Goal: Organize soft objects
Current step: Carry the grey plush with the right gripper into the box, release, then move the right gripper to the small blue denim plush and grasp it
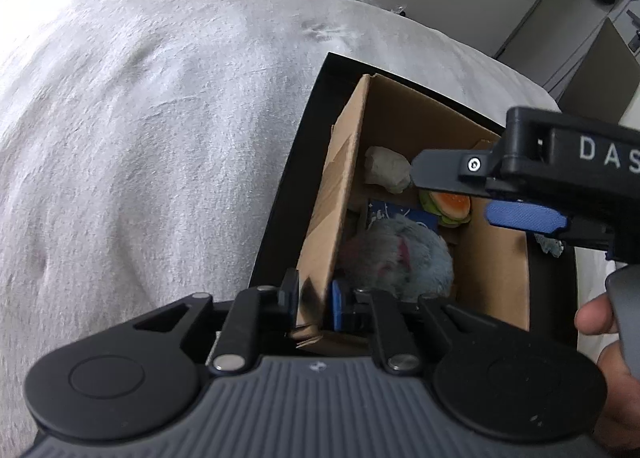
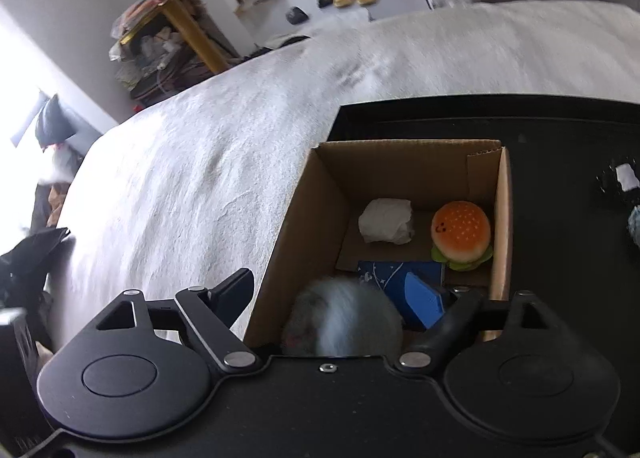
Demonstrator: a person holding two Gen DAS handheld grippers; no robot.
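- Cardboard box [image 1: 348, 193] stands inside a black tray [image 1: 280, 217] on the bed [image 1: 140, 117], and I judge it to be the collecting place for the soft things, since several already lie in it.
- Left gripper [image 1: 314, 304] has its jaws pinched on the box's near wall, one pad outside and one inside the cardboard. I judge this hold is there to steady the light box so it does not slide or tip while the other hand works over it.
- Right gripper [image 2: 340, 298] hangs over the open top with its jaws spread wide. One finger sits outside the left wall, and the blue pad [image 2: 424, 300] of the other is down inside the box. Nothing is pressed between them.
- Grey fluffy plush [image 2: 344, 318] lies in the near end of the box, right under my right jaws, free of both pads. I judge it is dropped where it belongs.
- Burger plush [image 2: 460, 236] sits upright in the far right corner, against the wall.
- White crumpled soft lump [image 2: 386, 221] rests at the far end, just beside the burger but apart from it; I cannot tell what it is.
- Dark blue starred item [image 2: 400, 270] lies flat on the box floor between the fluffy plush and the burger.
- Another small pale thing [image 2: 626, 177] lies on the tray to the right, outside the box; it looks like a candidate for the next pick, though it is too blurred to name.
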